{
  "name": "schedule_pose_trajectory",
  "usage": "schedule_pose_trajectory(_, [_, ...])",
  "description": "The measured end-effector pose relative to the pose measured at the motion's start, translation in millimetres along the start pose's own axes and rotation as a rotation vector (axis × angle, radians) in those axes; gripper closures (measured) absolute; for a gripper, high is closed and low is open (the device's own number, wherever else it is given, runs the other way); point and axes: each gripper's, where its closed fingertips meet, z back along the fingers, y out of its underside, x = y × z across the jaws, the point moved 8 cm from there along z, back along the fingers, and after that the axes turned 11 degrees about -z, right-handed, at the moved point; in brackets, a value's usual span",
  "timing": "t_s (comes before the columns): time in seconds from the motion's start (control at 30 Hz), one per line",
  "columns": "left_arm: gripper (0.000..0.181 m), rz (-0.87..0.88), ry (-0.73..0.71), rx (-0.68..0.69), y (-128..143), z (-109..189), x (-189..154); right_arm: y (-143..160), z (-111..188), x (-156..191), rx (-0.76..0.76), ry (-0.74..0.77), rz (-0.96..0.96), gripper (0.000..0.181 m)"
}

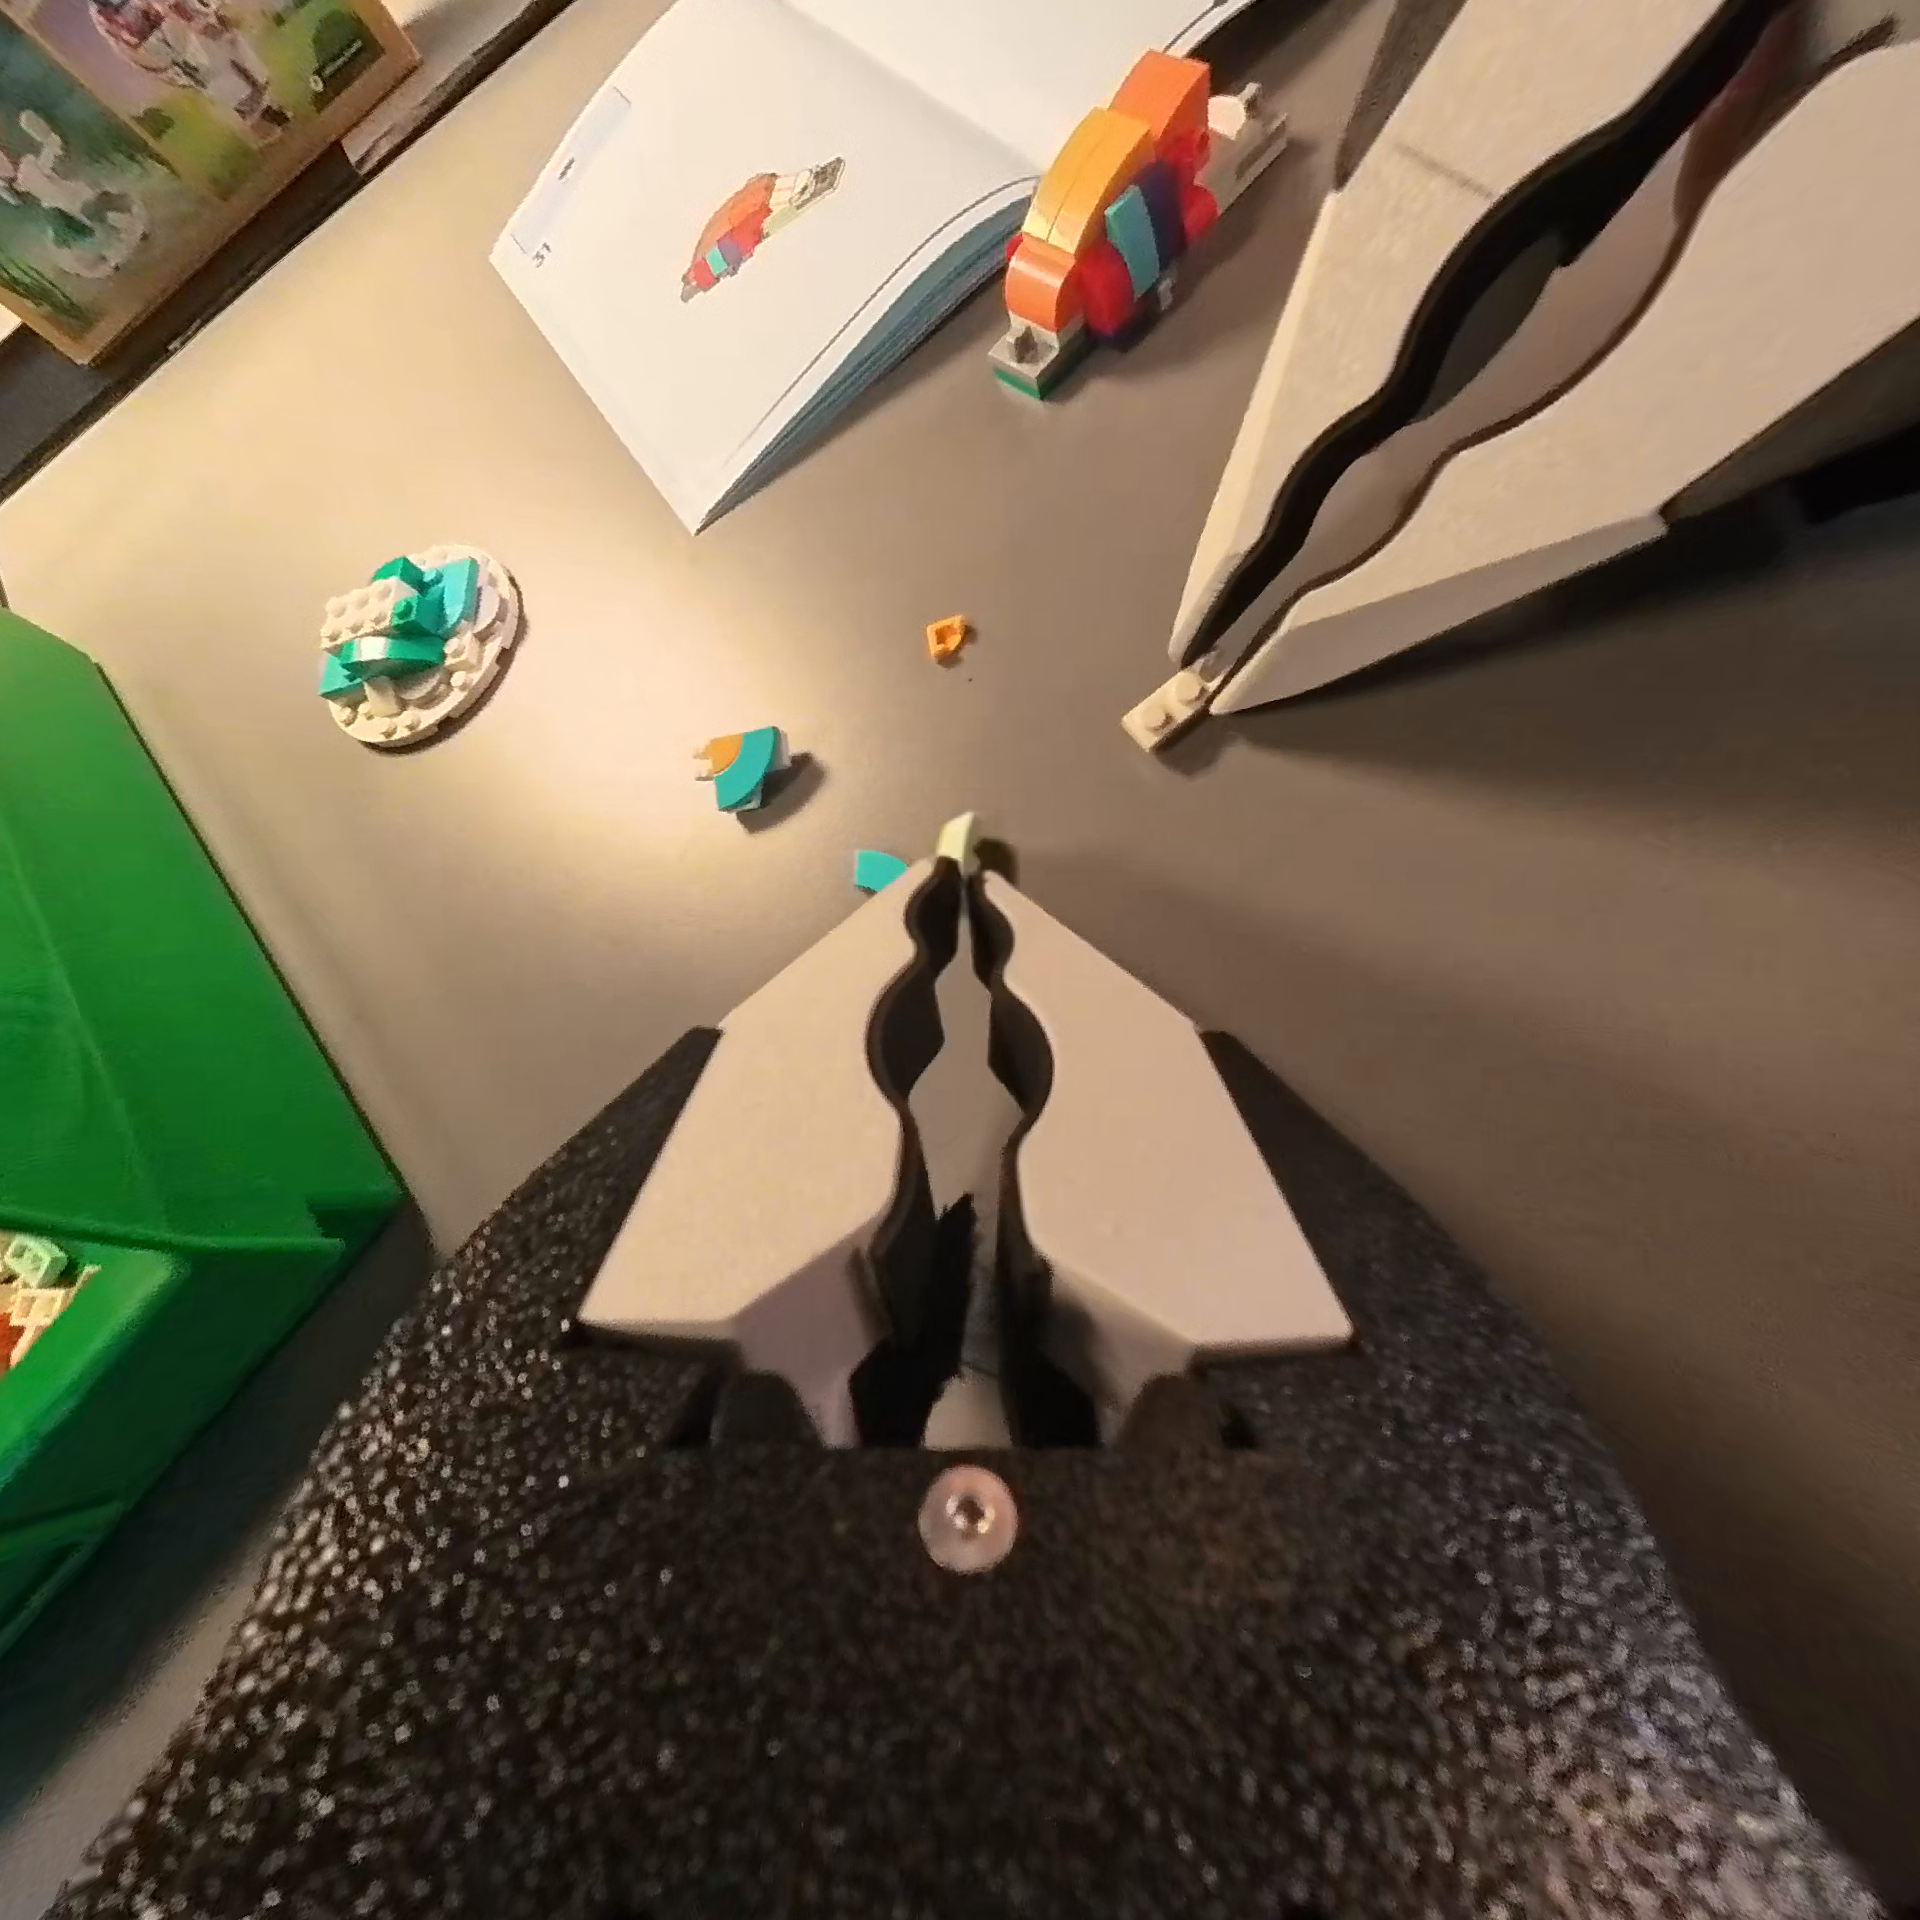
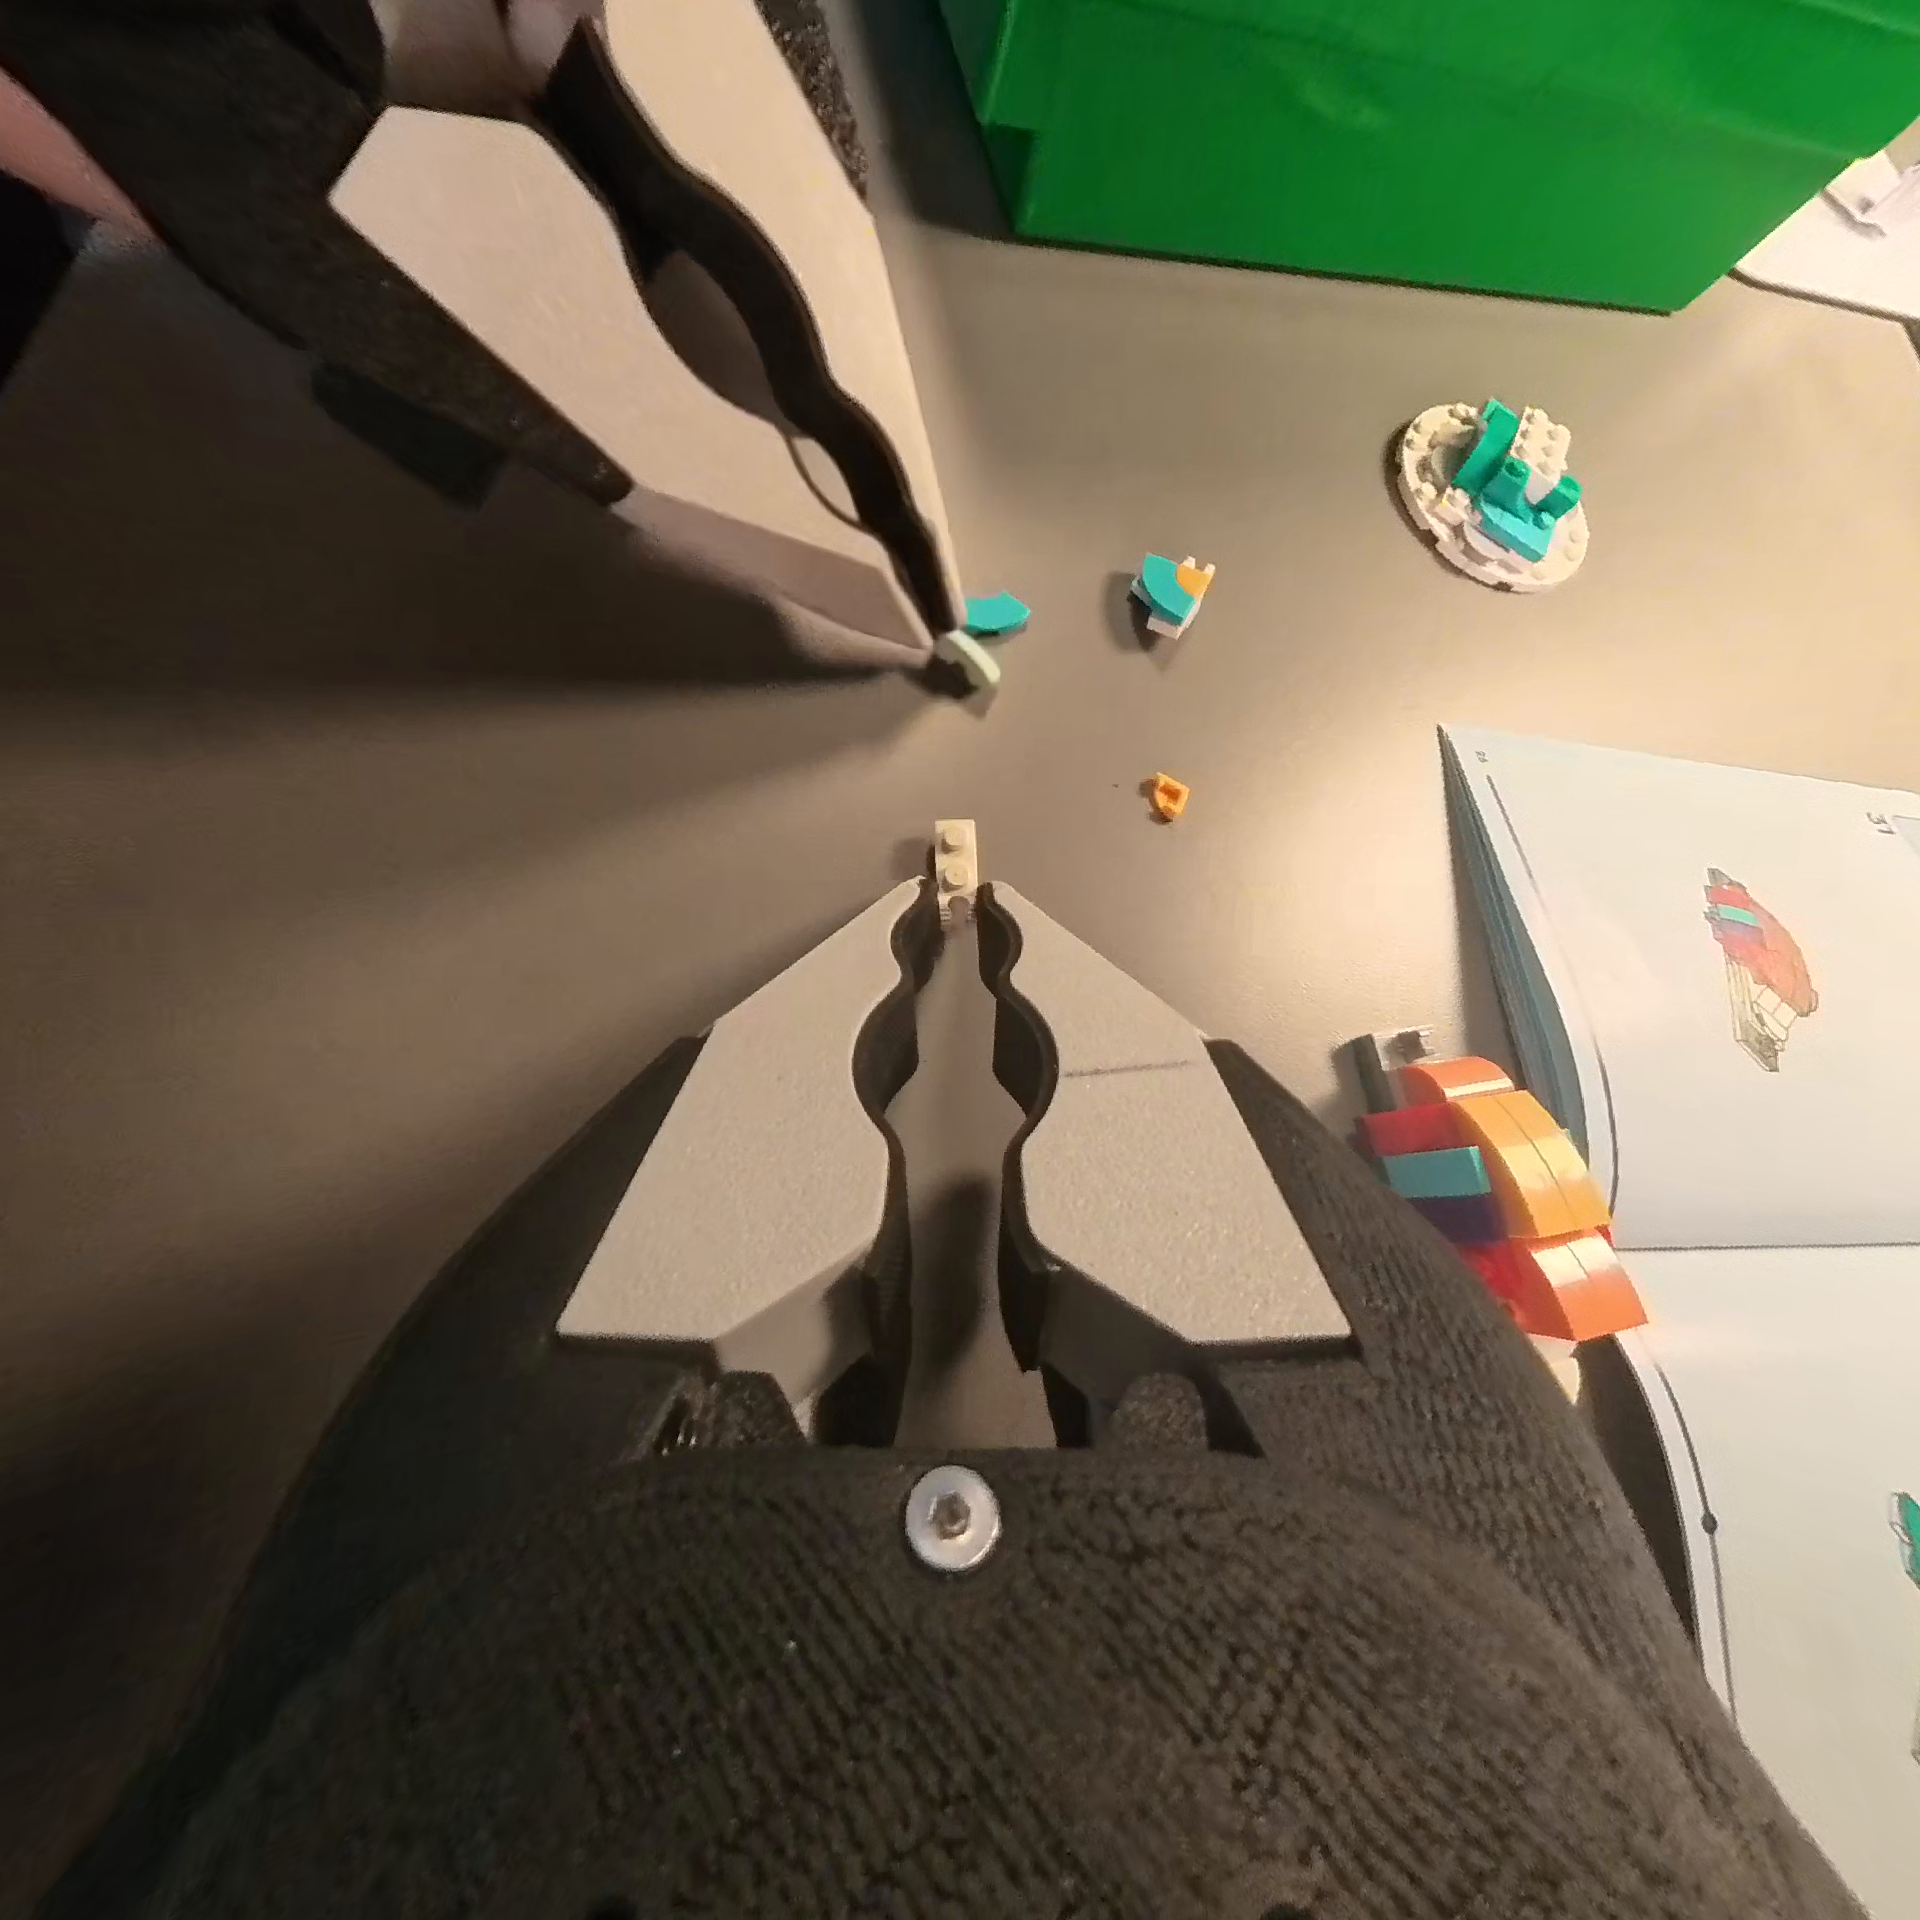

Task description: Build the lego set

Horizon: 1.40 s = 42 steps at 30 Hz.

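My left gripper (image 1: 968, 883) is shut on a small pale green piece (image 1: 961, 842), which sticks out past the fingertips just above the table. The right wrist view shows the same piece (image 2: 971, 665) pinched at that gripper's tip. My right gripper (image 2: 954, 891) is shut on the end of a small white two-stud plate (image 2: 956, 857), also low over the table; it shows in the left wrist view too (image 1: 1169, 717). A teal curved piece (image 1: 878, 871) lies beside the left fingertips. The colourful partial build (image 1: 1117, 218) stands by the open instruction booklet (image 1: 779, 260).
A small teal and orange sub-assembly (image 1: 743, 774), a tiny orange piece (image 1: 948, 636) and a round white plate with teal bricks (image 1: 416, 649) lie on the grey table. A green bin (image 1: 156, 987) holding loose bricks stands at the left. A printed box (image 1: 156, 135) stands far left. About 6 cm separates my left fingertips from my right.
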Motion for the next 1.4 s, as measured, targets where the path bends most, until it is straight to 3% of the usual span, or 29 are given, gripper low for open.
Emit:
schedule_pose_trajectory(0.17, [0.181,0.152,0.145,-0.127,-7.3,6.4,12.0,-2.1,5.2,-0.4,-0.067,0.001,0.046,0.175])
schedule_pose_trajectory(0.33, [0.181,0.463,0.445,-0.258,-10.5,8.9,25.9,-4.1,12.5,2.7,-0.162,0.007,0.167,0.175])
schedule_pose_trajectory(0.53, [0.181,0.607,0.713,-0.136,-5.1,-5.4,26.4,-5.2,20.2,4.0,-0.197,0.055,0.285,0.175])
schedule_pose_trajectory(0.73, [0.181,0.602,0.927,0.016,-16.2,-24.4,20.7,2.7,20.2,-0.4,-0.145,0.101,0.348,0.175])
schedule_pose_trajectory(0.83, [0.181,0.556,0.956,0.130,-18.0,-36.0,19.9,5.4,19.4,-1.2,-0.126,0.094,0.345,0.175])
schedule_pose_trajectory(1.1, [0.176,0.541,0.992,0.216,-29.5,-54.0,29.2,12.7,12.5,1.5,-0.003,0.088,0.380,0.175])
schedule_pose_trajectory(1.4, [0.168,0.511,0.922,0.200,-41.4,-62.0,36.9,12.8,13.0,0.1,0.006,0.079,0.344,0.175])
